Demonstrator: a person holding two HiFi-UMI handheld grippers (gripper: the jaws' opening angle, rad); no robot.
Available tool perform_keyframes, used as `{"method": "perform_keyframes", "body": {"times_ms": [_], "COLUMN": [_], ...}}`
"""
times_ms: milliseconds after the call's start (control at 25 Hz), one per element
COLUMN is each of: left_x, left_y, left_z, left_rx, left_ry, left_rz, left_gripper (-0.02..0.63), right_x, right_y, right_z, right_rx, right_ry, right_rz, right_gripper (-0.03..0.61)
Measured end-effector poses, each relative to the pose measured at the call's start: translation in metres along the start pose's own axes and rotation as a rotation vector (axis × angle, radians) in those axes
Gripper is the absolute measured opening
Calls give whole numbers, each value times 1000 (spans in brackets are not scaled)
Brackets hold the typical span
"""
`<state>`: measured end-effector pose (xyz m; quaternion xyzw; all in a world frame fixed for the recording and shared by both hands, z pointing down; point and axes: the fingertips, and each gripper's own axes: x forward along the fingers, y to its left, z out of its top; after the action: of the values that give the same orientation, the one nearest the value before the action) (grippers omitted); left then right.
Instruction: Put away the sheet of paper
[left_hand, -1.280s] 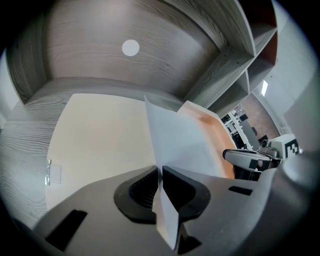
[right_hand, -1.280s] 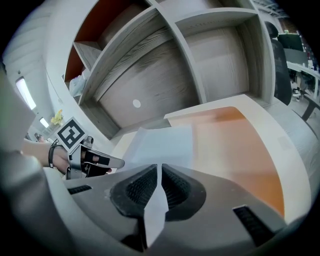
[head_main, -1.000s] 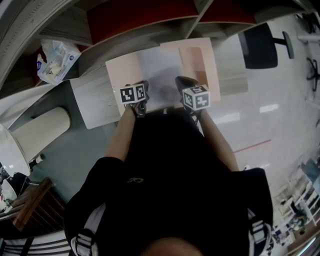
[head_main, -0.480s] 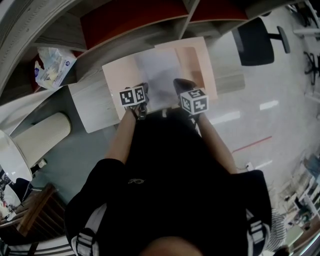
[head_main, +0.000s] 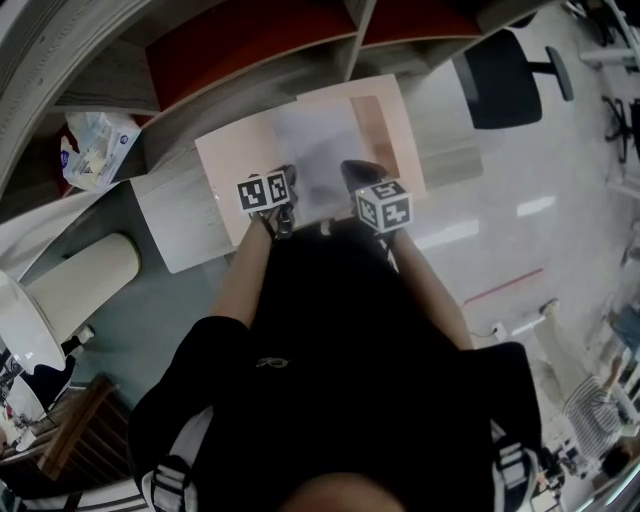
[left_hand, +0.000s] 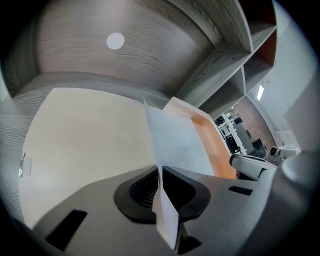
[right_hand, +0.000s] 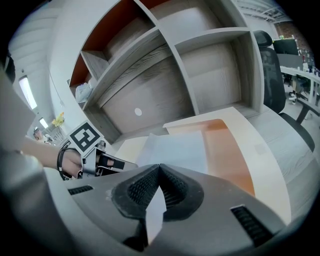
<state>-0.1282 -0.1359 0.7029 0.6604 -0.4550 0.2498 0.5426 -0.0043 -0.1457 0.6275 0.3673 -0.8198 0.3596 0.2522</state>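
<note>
Tension matters: with my left claw (left_hand: 160, 175) and right claw (right_hand: 159, 176) each clamped on the sheet of paper (head_main: 320, 145) at its near edge, I ought to hold it flat over the folder (head_main: 230, 165).

Soft, even indoor light is filling all three views, white streaks are glaring off the glossy floor (head_main: 530, 212) at the head view's right, fisheye distortion is bending every edge, and the sheet of paper (left_hand: 174, 147) is blurring near the lens.
</note>
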Motion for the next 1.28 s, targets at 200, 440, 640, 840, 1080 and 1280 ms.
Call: {"method": "perform_keyframes", "body": {"times_ms": [200,440,640,840,1080,1280], "left_x": [3,6,9,11,17,20], "left_y": [-5,-10,-16,-22,-32,-38], "left_z": [2,1,1,1,1,1], "left_rx": [17,29,50,57,70,77], "left_ry": [6,19,29,31,39,43], "left_rz": [-2,-4,-15,-28,-46,-53], "left_gripper": [69,69,69,69,69,69], "right_x": [-2,-6,-10,-17,-23,-28], "right_y": [-2,-5,-7,-7,-6,-5], "right_z": [-1,-4,-6,-8,-11,-9], "right_rx": [9,23,33,42,47,49], "right_ry": [-5,-18,-33,-42,-43,-56], "right_rz": [0,-11,-21,-30,-35,-35], "right_gripper": [18,18,18,18,18,18]}}
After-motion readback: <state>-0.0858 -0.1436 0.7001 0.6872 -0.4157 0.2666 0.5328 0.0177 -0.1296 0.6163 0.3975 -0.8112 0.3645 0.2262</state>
